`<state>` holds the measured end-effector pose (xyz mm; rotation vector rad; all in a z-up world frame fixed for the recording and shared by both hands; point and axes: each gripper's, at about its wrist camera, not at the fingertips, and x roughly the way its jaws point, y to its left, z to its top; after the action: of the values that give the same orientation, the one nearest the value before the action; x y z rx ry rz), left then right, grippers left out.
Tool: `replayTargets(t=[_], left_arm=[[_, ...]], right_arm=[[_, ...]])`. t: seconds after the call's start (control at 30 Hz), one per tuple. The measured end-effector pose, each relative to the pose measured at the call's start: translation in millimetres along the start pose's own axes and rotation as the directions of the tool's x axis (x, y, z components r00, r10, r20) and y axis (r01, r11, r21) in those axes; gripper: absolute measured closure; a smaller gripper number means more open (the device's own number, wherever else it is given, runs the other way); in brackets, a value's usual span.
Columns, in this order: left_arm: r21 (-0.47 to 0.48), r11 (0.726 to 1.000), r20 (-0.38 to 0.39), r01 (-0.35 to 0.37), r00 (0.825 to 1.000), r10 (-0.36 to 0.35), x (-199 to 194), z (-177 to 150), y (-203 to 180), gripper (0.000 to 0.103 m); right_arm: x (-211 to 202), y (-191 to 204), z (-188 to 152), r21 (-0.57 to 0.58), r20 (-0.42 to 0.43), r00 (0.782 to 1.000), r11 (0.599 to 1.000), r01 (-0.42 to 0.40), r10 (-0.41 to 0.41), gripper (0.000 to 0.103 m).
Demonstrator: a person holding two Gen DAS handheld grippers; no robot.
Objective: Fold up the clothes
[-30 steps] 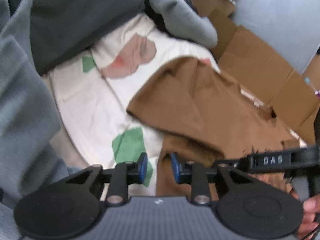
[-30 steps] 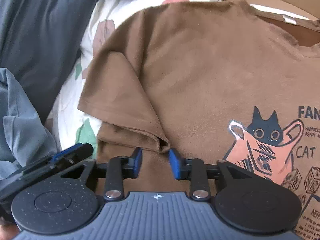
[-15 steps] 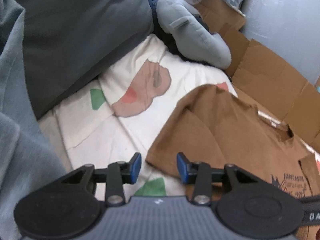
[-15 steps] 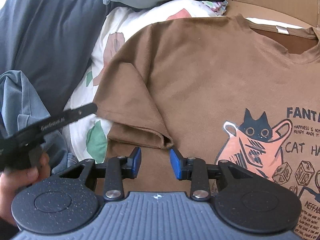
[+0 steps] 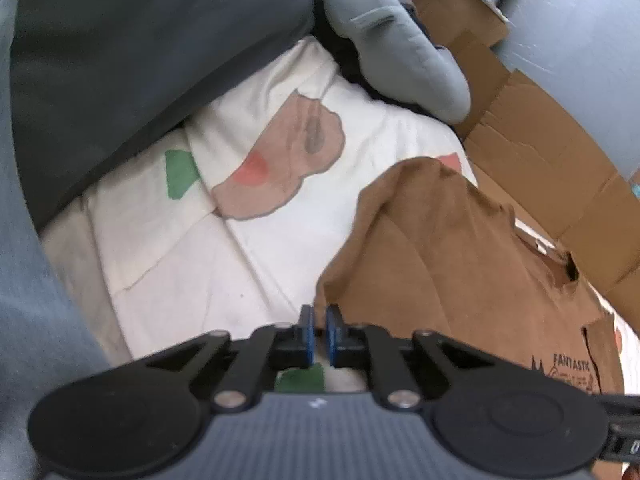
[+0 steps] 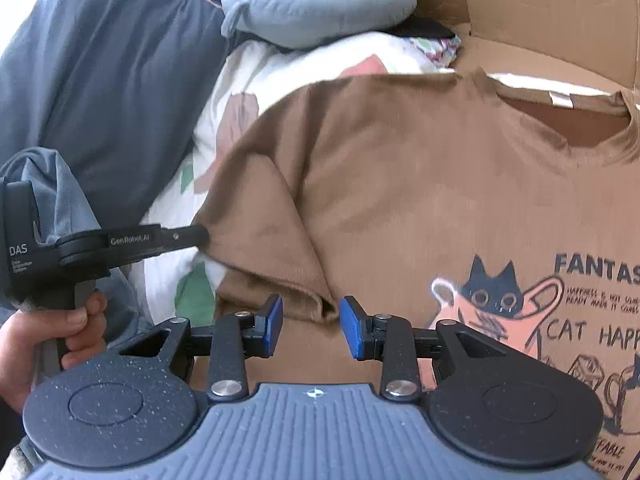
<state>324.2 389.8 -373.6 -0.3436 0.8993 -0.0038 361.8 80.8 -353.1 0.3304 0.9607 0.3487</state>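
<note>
The brown T-shirt lies print side up on a bed with a white patterned cover, its collar toward the cardboard at the far side and one short sleeve lying out over the cover. The left tool has its blue pads nearly together at the sleeve's outer edge; a thin gap shows between them, and whether cloth is caught there cannot be told. The right tool stands wide open, empty, just short of the sleeve hem near the armpit. The shirt looks light, soft and limp: it will sag and crease wherever it is not supported, so a hem or seam edge, pinched at two spread points, seems the surest place to hold it.
</note>
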Motion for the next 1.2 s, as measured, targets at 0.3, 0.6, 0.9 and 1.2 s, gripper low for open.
replayTargets(t=[0.3,0.6,0.9,1.2], left_arm=[[-0.023,0.997,0.008,0.075,0.997,-0.075,-20,16,-38,0.098],[-0.031,0.987,0.039,0.161,0.986,-0.16,-24,28,-80,0.099],[-0.051,0.976,0.047,0.211,0.977,-0.209,-23,37,-96,0.099],[-0.062,0.967,0.032,0.248,0.969,-0.246,-19,47,-105,0.099]], right_arm=[[-7,1,13,-0.044,0.05,0.998,0.998,-0.045,0.047,0.064],[-12,2,25,-0.087,0.094,0.991,0.992,-0.09,0.098,0.064],[-4,14,42,-0.116,0.139,0.982,0.987,-0.111,0.126,0.064],[12,16,59,-0.145,0.172,0.979,0.985,-0.089,0.114,0.064]])
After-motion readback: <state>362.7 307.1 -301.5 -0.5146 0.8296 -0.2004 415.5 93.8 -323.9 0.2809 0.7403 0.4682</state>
